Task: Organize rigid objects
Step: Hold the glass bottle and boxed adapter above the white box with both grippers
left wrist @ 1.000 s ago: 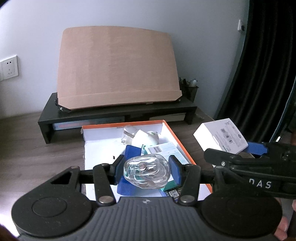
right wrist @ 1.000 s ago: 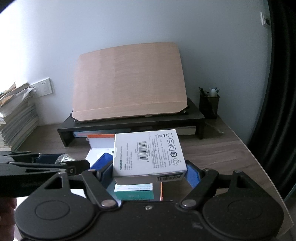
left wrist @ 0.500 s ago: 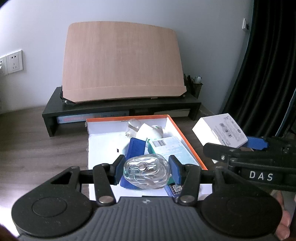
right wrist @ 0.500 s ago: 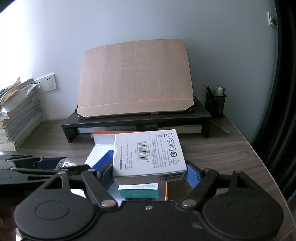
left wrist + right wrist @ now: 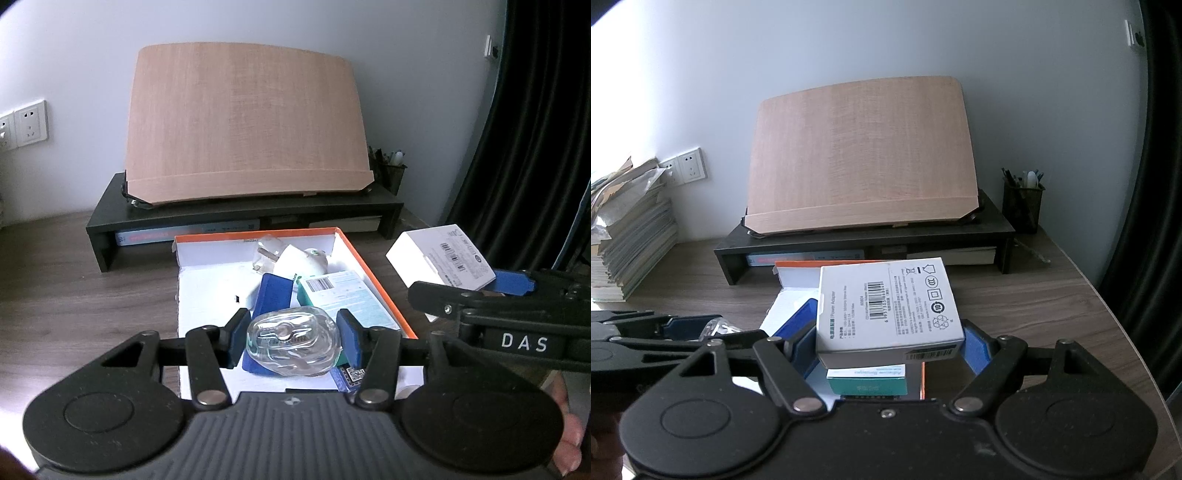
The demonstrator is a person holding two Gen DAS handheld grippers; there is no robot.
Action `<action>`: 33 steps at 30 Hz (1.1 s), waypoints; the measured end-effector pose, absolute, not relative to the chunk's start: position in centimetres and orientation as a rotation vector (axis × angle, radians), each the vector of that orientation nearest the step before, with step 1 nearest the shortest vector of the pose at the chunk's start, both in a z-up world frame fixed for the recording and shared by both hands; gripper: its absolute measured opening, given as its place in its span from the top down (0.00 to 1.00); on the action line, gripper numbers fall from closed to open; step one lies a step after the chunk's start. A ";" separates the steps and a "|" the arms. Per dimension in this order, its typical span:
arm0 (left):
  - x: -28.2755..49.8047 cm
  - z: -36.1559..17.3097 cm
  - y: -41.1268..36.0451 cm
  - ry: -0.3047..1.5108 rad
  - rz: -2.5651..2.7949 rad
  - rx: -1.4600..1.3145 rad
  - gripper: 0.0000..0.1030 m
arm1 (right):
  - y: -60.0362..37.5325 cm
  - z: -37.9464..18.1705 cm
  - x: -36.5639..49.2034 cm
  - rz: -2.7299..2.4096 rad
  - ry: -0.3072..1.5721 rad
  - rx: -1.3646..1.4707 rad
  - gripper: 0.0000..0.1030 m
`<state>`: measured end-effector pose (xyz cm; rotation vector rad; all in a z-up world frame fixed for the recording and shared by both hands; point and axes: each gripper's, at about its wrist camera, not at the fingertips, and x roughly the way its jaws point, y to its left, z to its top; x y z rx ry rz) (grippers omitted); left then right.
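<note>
My left gripper [image 5: 293,334] is shut on a clear plastic case [image 5: 293,341] and holds it above the near end of an orange-rimmed white box [image 5: 373,275]. In the box lie a white plug [image 5: 295,258], a blue item [image 5: 275,293] and a teal and white carton [image 5: 343,295]. My right gripper [image 5: 890,341] is shut on a white power adapter box [image 5: 888,306], held above the orange box's [image 5: 798,264] right side. In the left wrist view the adapter box [image 5: 439,256] sits at the right, beyond the orange rim.
A black monitor riser [image 5: 243,218] carries a slanted wooden board [image 5: 245,122] behind the box. A mesh pen holder [image 5: 1023,205] stands at the riser's right end. A stack of books and papers [image 5: 624,236] is at the far left. The desk's edge [image 5: 1137,343] curves at the right.
Both grippers have risen and drawn back toward me with their objects still held, so more of the orange box and its contents shows under them.
</note>
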<state>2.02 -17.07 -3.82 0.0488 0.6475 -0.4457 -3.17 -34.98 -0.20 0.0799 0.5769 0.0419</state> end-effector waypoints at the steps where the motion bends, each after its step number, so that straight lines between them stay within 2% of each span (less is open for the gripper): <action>1: 2.0 -3.8 -17.1 0.648 -0.447 0.051 0.50 | -35.0 -0.2 -3.2 0.040 0.576 0.080 0.10; 33: 2.4 -4.5 -17.5 0.674 -0.445 0.051 0.50 | -34.8 -0.1 -1.8 0.051 0.583 0.077 0.10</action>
